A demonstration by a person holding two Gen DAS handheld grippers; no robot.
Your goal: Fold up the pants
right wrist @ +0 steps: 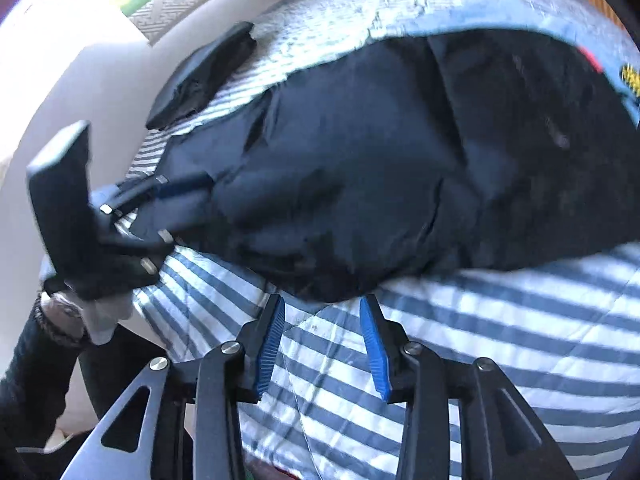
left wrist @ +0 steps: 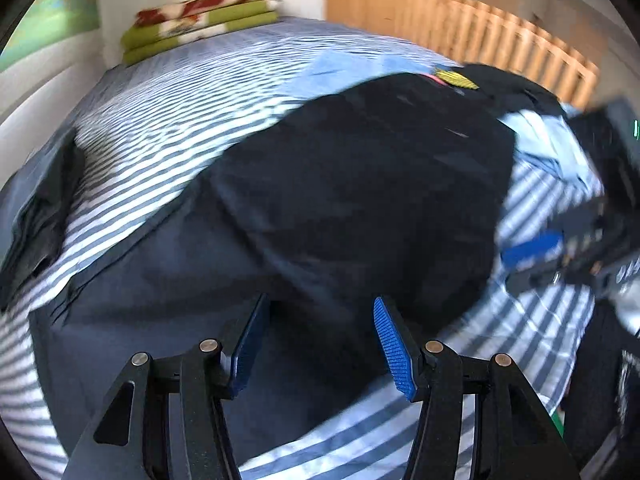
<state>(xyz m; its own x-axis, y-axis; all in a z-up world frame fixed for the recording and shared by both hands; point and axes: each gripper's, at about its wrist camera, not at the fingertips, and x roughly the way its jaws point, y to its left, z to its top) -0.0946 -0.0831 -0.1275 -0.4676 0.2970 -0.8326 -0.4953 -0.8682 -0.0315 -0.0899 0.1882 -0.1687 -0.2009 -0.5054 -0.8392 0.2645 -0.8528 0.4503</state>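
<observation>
Dark navy pants (left wrist: pixel 352 184) lie spread across the striped bed cover (left wrist: pixel 168 112). In the left wrist view my left gripper (left wrist: pixel 320 308) hovers open just over the near part of the pants, nothing between its blue pads. My right gripper (left wrist: pixel 532 264) shows blurred at the pants' right edge. In the right wrist view the pants (right wrist: pixel 400 152) fill the middle, and my right gripper (right wrist: pixel 322 304) stands open over striped cover just short of their near edge. My left gripper (right wrist: pixel 176 204) sits at the pants' left end, jaws apart, held by a hand (right wrist: pixel 76 312).
A folded dark garment (right wrist: pixel 204 76) lies near the bed's edge, also seen as the dark garment (left wrist: pixel 36 208). A light blue garment (left wrist: pixel 552 148) is crumpled at right. Folded blankets (left wrist: pixel 200 20) sit at the far end, beside a wooden slatted rail (left wrist: pixel 460 28).
</observation>
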